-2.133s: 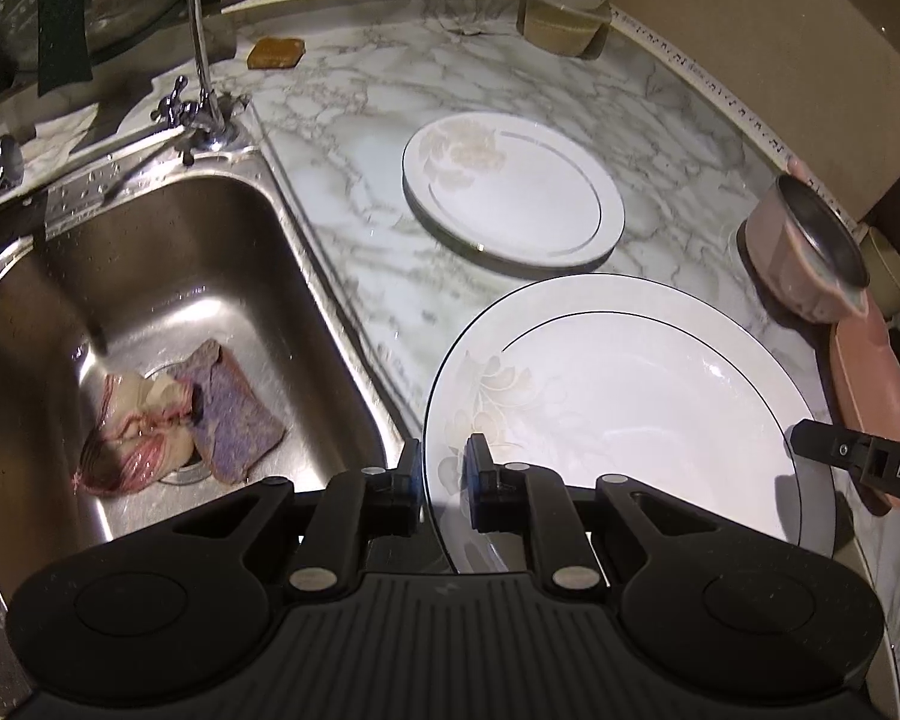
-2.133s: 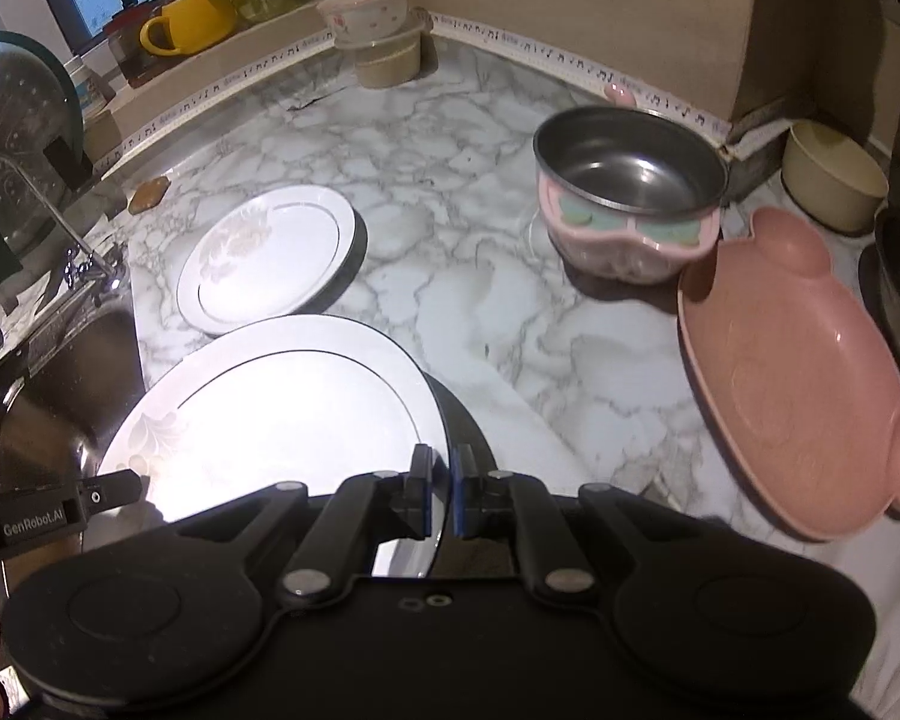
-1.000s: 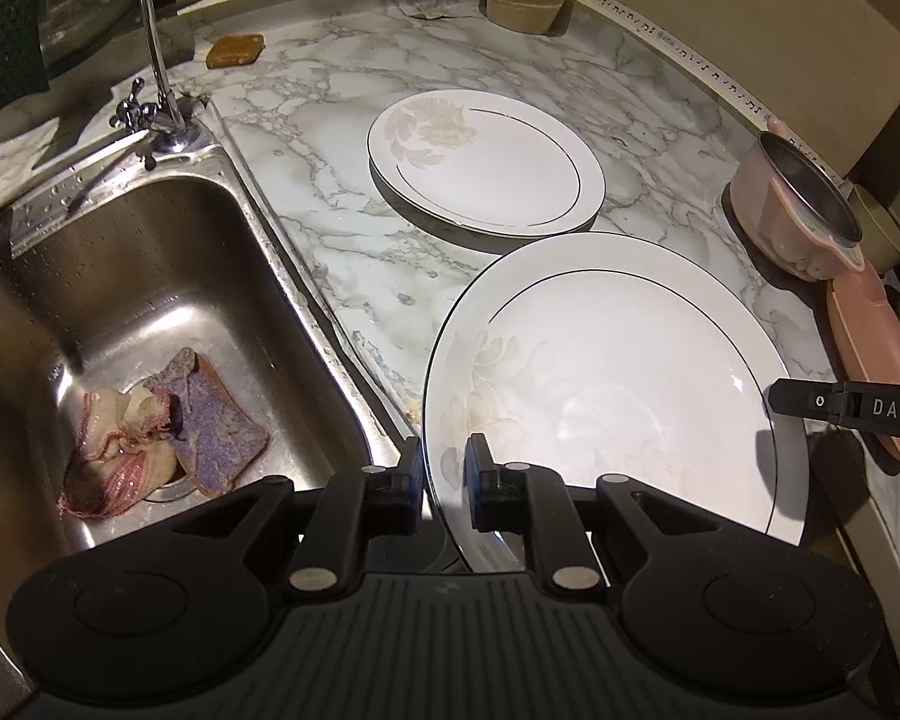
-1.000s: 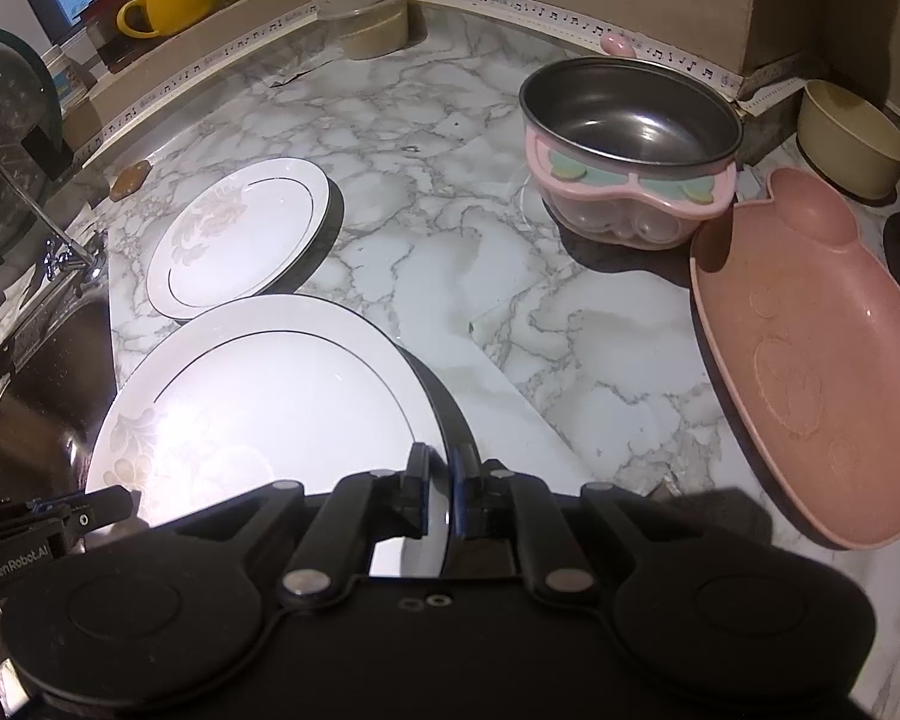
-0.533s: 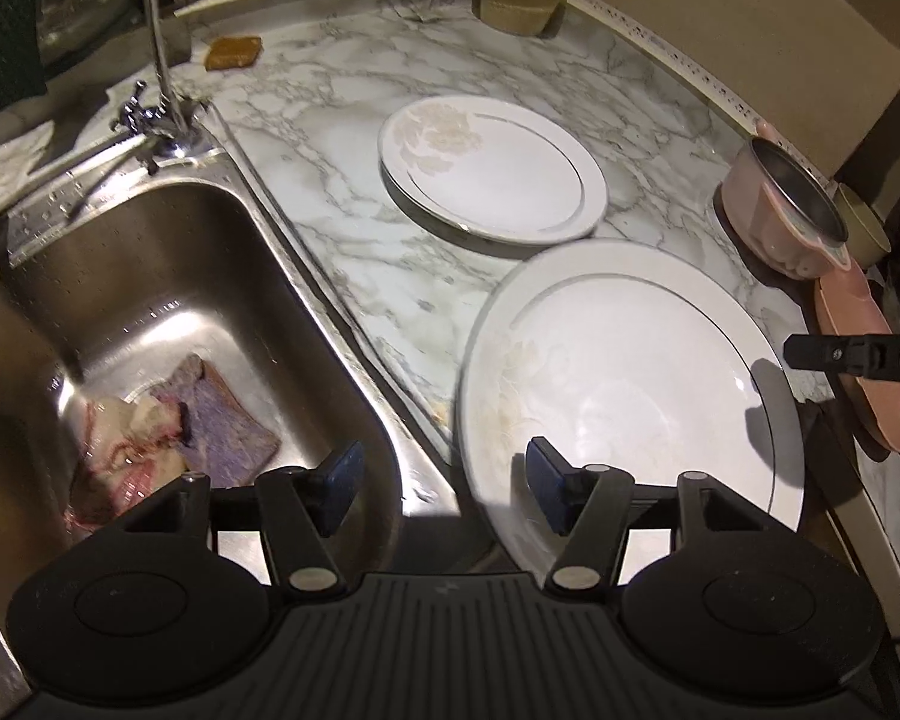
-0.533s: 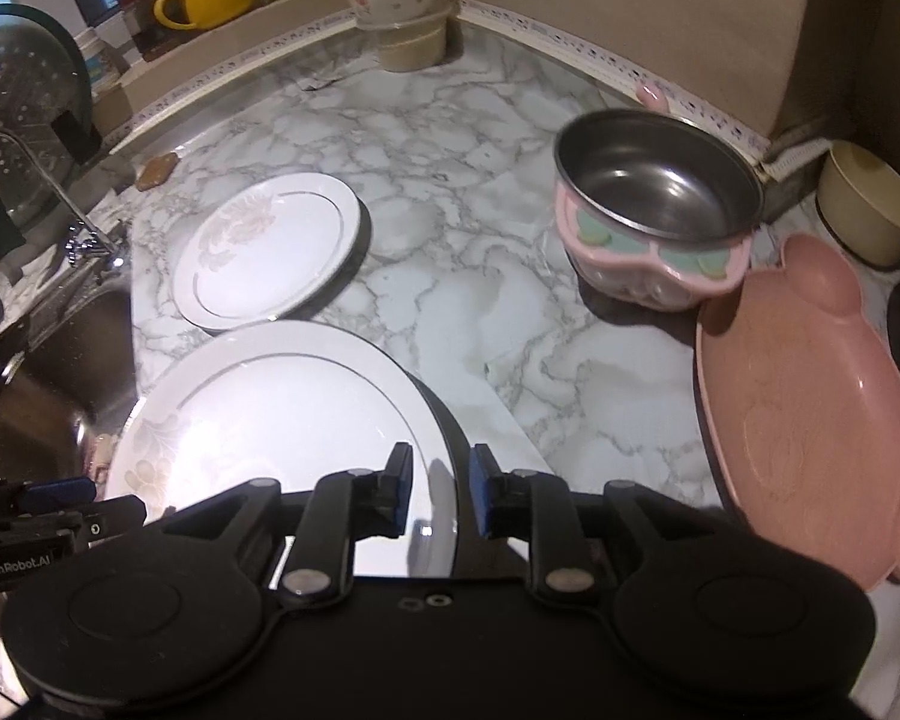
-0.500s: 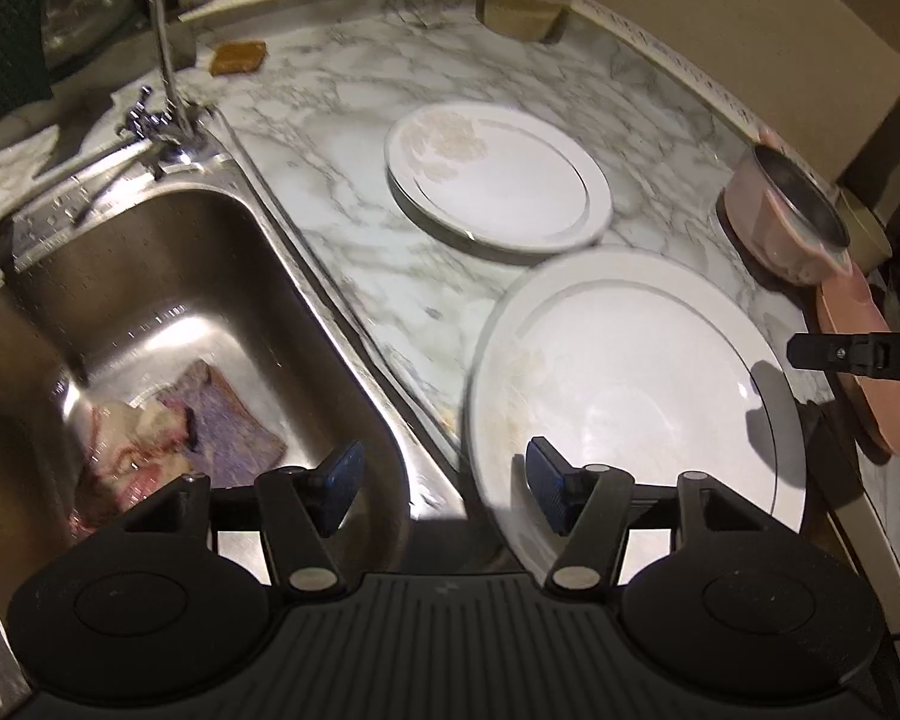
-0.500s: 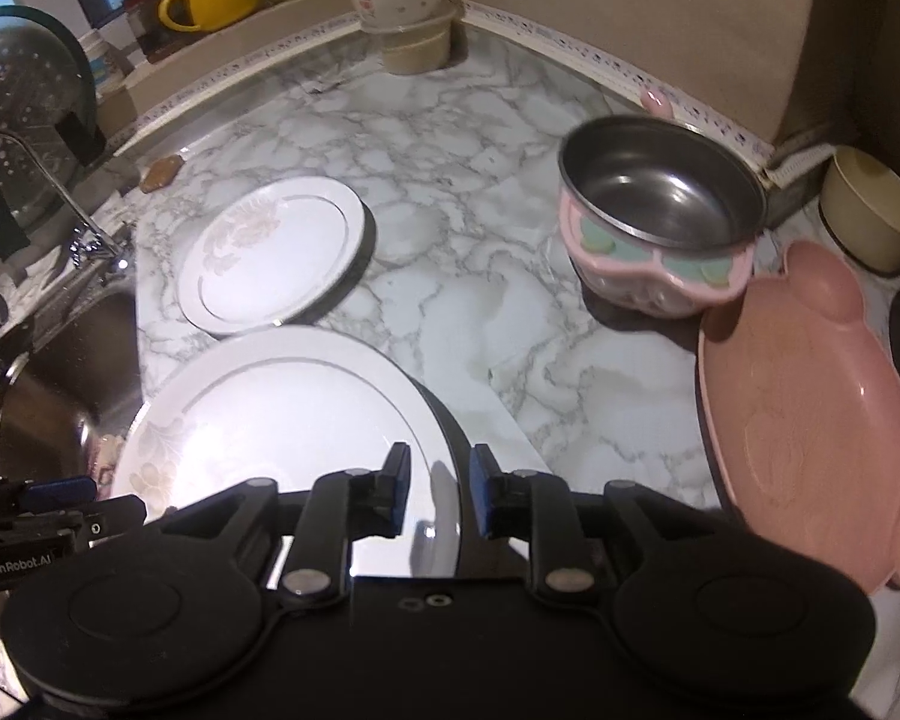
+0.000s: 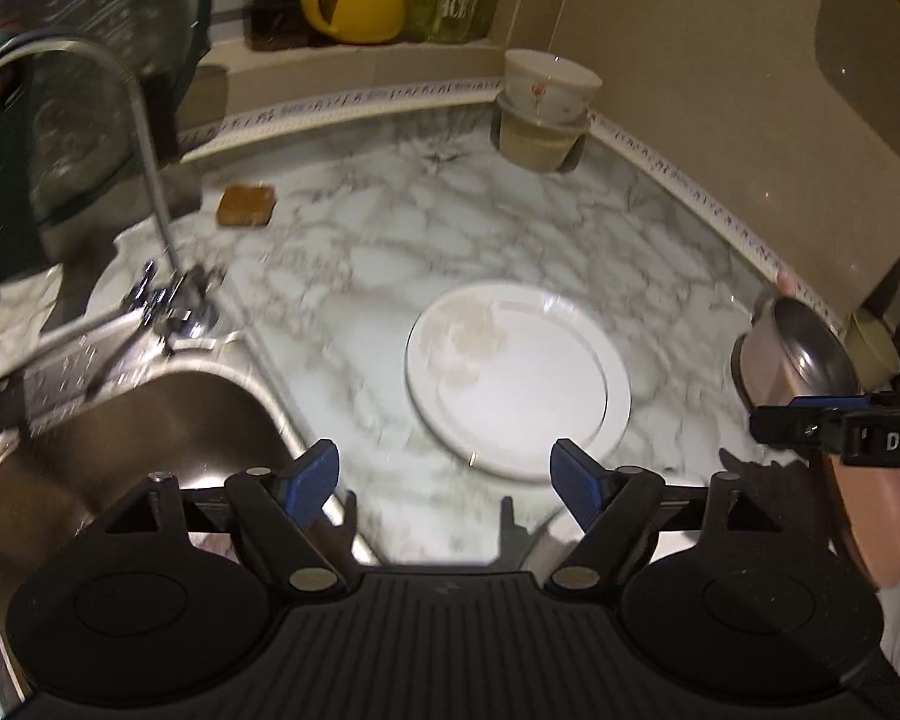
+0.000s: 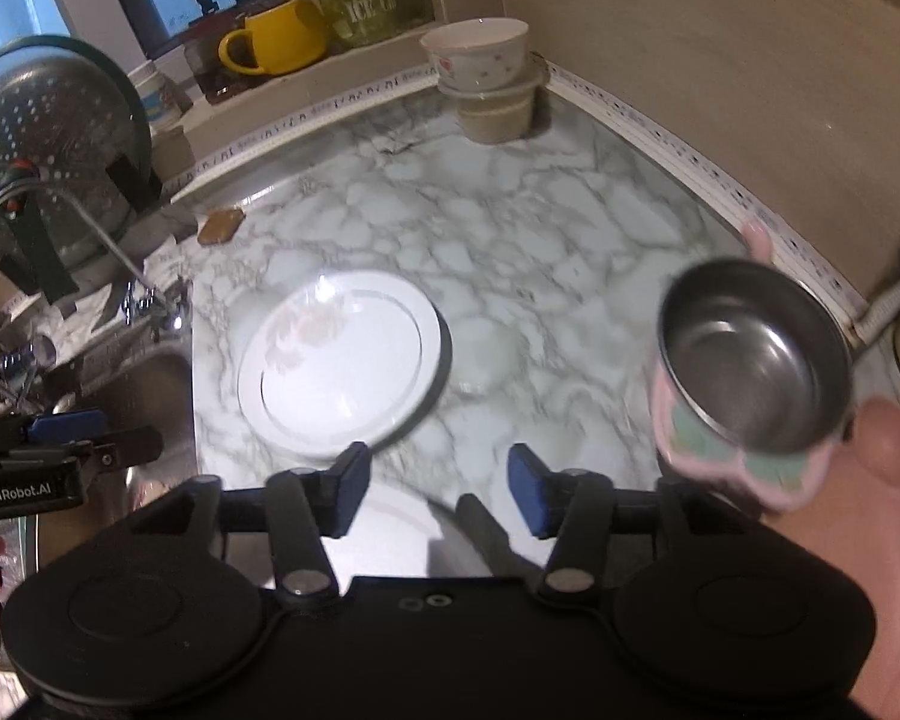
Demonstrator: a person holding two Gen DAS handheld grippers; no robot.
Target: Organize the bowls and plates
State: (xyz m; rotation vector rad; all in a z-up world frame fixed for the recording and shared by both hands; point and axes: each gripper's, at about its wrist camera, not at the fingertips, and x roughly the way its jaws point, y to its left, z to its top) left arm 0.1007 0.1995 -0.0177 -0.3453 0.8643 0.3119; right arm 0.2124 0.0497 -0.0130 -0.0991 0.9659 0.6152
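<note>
Both grippers hang with their jaws spread wide and nothing between them: the left gripper (image 9: 444, 474) over the seam where the steel sink (image 9: 120, 420) meets the marble counter (image 9: 390, 240), the right gripper (image 10: 435, 489) further along the counter. Just below each one, a sliver of the large white plate (image 10: 390, 531) shows at the near edge, flat on the counter and mostly hidden by the gripper bodies. Ahead of both lies the smaller white plate (image 9: 516, 378), apart from either tool. To the right sit the pink bear-shaped plate (image 10: 870, 540) and, touching it, the pink-sided steel bowl (image 10: 750, 360). Two stacked bowls (image 9: 543, 114) stand in the far corner. A brown sponge (image 9: 247, 204) rests near the tap.
</note>
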